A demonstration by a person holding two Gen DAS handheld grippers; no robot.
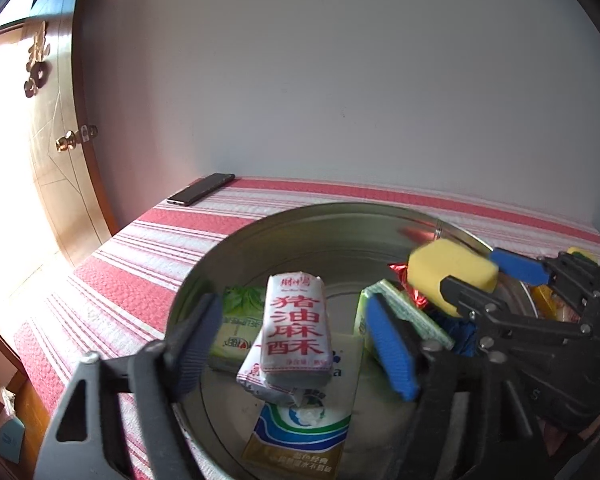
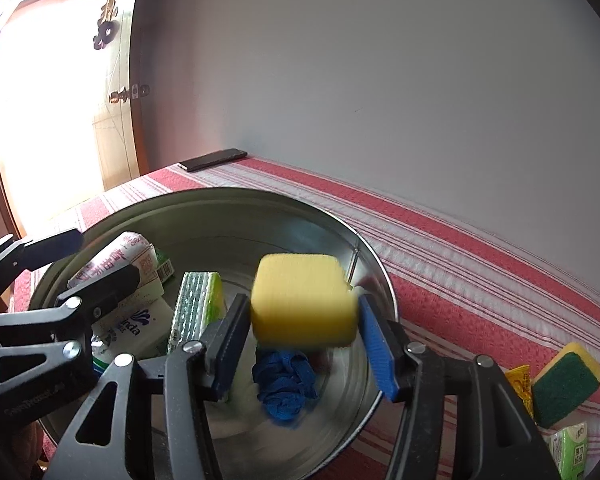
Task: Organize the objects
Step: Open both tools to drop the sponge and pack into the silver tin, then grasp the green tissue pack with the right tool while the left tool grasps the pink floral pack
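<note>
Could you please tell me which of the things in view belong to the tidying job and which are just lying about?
Part of the job:
- metal basin
- yellow sponge between the right tongs
- snack packet between the left tongs
- blue cloth in the basin
- green-and-yellow sponge on the striped cloth

Just lying about:
- phone
- door

A silvery round metal basin [image 2: 364, 264] stands on a cloth of red and white stripes [image 2: 480, 264]. In the basin, a plain yellow sponge block [image 2: 304, 300] sits between blue ribbed pads [image 2: 378, 352] on black plastic. Beneath it lies a crumpled royal-blue cloth [image 2: 284, 384]. A white wrapped snack bar [image 1: 296, 320] bears large red characters. A white packet [image 1: 300, 428] carries green and blue swirls over a gold band. Outside the basin, a sponge [image 2: 568, 384] is dark green on yellow.
</note>
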